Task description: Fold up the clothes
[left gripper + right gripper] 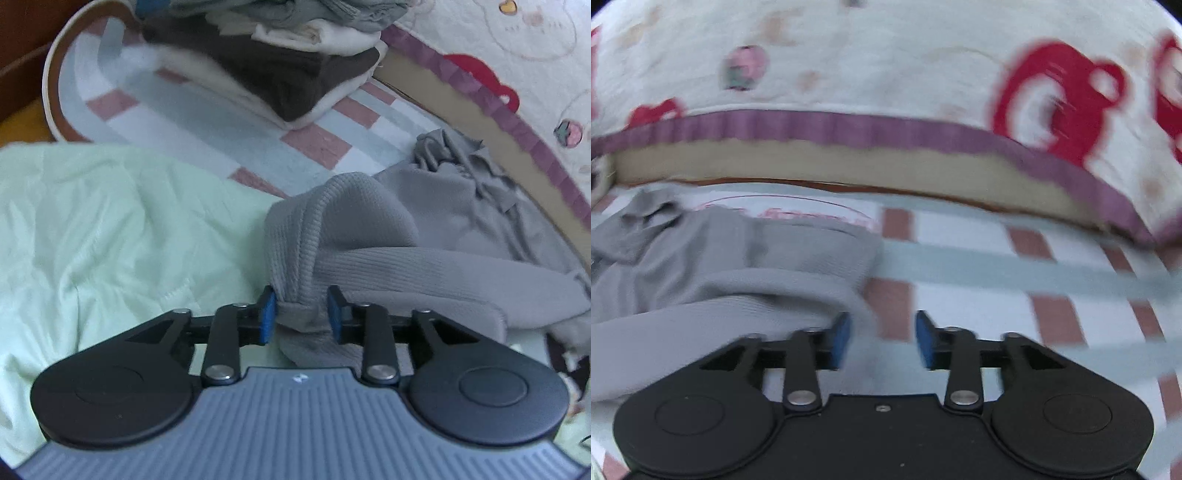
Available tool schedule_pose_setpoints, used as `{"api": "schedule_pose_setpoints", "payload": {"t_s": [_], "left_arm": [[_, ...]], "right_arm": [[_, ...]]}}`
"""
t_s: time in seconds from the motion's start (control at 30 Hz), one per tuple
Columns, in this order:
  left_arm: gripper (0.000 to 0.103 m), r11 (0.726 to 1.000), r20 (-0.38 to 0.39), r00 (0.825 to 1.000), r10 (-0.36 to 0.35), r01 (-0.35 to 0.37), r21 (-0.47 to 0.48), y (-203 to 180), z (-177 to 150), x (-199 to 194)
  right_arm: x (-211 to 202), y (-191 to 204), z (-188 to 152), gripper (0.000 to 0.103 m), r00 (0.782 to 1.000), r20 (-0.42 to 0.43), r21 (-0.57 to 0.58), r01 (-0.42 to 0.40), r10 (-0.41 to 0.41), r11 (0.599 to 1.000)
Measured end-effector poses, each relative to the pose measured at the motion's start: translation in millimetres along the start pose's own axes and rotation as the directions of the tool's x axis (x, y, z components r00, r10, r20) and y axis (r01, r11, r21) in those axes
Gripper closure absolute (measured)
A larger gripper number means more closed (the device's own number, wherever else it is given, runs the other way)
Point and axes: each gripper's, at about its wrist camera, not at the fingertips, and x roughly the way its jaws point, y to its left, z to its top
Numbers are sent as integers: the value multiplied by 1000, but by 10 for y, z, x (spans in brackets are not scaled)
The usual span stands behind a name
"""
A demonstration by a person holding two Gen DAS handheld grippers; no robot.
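A grey ribbed-knit garment (369,236) lies bunched on the bed. My left gripper (301,314) is shut on a gathered fold of its ribbed edge, which passes between the blue pads (267,314). Drawstrings and a crumpled part of the garment (469,166) trail to the right. In the right wrist view the same grey garment (731,266) spreads at the left, its edge just beside the left pad (840,339). My right gripper (882,341) is open above the checked sheet (979,306), with nothing between its fingers.
A stack of folded clothes (280,62), brown, white and grey, sits at the far end of the checked sheet (207,125). A pale green quilt (99,229) covers the left. A printed quilt with a purple border (886,74) and a tan mattress edge (827,166) bound the far side.
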Motion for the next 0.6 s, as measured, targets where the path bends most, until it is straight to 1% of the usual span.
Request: {"api": "schedule_pose_setpoints", "payload": {"t_s": [0.07,0.1,0.13,0.17,0.2,0.27,0.33,0.43,0.5,0.57,0.6], "left_arm": [[70,999,27,998,51,-51,-8,3,-4,-61],[69,998,43,997,69,-69,1,2,-3,-92],[68,997,51,996,78,-78,8,5,1,-117],[66,997,47,996,71,-71,11,13,7,-132],[65,999,36,998,53,-54,6,22,10,-141],[63,1000,4,1000,-2,2,-10,28,7,-147],[62,999,-24,998,-52,52,-11,6,-29,-163],[62,994,-31,994,-102,102,-30,5,-94,-206],[62,991,-24,991,-133,132,-35,-6,-133,-248],[61,986,8,986,-168,168,14,-93,-158,-331],[58,981,20,982,-187,185,51,-156,-170,-366]], "right_arm": [[2,-151,-56,43,994,-3,13,109,-109,994],[1,-217,-93,43,992,-14,28,129,-129,991],[-15,-233,-158,43,996,-37,69,83,-80,994],[-31,-249,-222,43,998,-57,111,37,-30,993],[-46,-265,-287,44,997,-76,153,-9,20,988],[-78,-297,-416,44,987,-106,239,-95,123,966],[-109,-329,-545,44,966,-126,326,-176,227,929],[-142,-353,-735,44,918,-138,449,-277,372,850],[-83,-234,-843,44,896,-133,500,-308,423,810],[-26,-117,-911,43,873,-125,546,-336,471,767],[-13,-75,-925,43,865,-111,571,-348,490,744]]}}
